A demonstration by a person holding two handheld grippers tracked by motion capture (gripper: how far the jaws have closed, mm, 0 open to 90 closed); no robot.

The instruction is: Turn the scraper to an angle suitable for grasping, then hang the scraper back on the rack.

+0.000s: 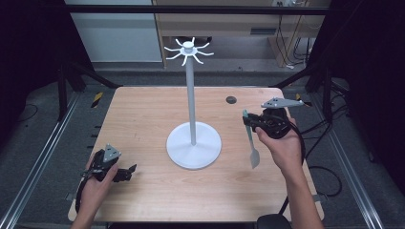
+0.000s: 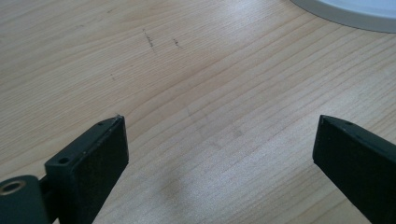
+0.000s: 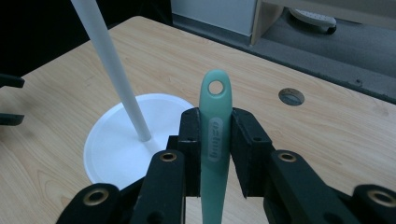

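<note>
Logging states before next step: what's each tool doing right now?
Left tool: open, nothing between its jaws, low over the table.
Right tool: shut on the green spatula, gripped by its handle.

A: What surrounds the bench (image 1: 143, 119)?
B: Grey floor (image 1: 38, 124), with metal rails (image 1: 36, 164) running near to far on both sides.
A: And beyond the far edge?
B: A pale wall panel (image 1: 114, 33) on the left, a wooden cabinet (image 1: 224, 24) beside it, cables (image 1: 289, 43) hanging far right.

wooden table (image 1: 143, 119) bearing white stand (image 1: 193, 145), maybe grommet (image 1: 231, 99).
</note>
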